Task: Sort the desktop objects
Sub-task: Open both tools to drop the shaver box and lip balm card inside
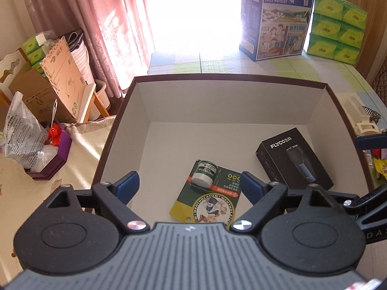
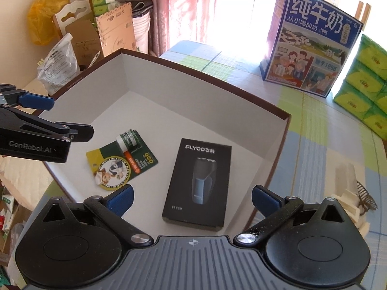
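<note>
Sunlight floods through pink curtains [image 1: 113, 24] onto a table spread with a pale checked cloth [image 2: 314, 125], where a large brown-edged box [image 1: 241, 77] with a white inside stands open.

Nearest the cameras, both tongs hang above the box with their blue-padded jaws spread wide and nothing between them. The left gripper [image 1: 189, 186] sits over the near left part of the box floor; the right gripper [image 2: 192, 197] sits over the near right part.

Just beyond the left gripper, a green and yellow Mentholatum blister card [image 1: 208, 200] lies flat on the box floor, with a small green-banded jar [image 1: 204, 172] fixed at its far end. To the right of it and apart from it, a black FLYCO shaver box [image 2: 199, 183] lies flat on the same floor, close to the right wall.

Outside the box on the right, a cream plastic item and a dark wire piece [image 2: 365, 198] rest on the cloth. On the left, a purple tray [image 1: 52, 159] holds crumpled plastic bags, with cardboard cartons [image 1: 58, 84] behind it.

Farther back on the table stands a blue milk carton case [image 1: 275, 19] printed with Chinese characters, and beside it on the right a stack of green tissue packs [image 1: 338, 26].
</note>
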Demonstrator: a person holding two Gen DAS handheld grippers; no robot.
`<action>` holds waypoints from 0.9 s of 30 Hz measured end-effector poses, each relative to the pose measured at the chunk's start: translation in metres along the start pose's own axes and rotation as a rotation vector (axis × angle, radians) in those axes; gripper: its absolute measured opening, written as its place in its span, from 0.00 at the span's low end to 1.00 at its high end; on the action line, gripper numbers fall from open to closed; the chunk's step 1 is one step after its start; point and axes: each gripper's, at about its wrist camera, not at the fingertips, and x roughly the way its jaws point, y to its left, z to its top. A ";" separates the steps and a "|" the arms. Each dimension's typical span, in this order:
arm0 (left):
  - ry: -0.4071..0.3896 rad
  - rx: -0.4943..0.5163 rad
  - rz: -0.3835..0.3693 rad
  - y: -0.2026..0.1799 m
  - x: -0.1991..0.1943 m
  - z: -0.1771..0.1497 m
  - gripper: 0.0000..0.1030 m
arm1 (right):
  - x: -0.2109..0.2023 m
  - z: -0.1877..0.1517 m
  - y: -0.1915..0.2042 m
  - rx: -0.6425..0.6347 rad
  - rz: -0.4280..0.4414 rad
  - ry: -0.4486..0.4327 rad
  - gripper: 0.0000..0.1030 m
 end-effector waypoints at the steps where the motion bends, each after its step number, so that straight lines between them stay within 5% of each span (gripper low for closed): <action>1: -0.005 -0.003 0.002 0.000 -0.004 -0.001 0.86 | -0.002 -0.001 0.001 -0.006 -0.011 0.002 0.98; 27: -0.077 -0.091 0.058 -0.022 -0.080 -0.047 0.96 | -0.067 -0.054 -0.002 -0.054 0.048 -0.032 0.98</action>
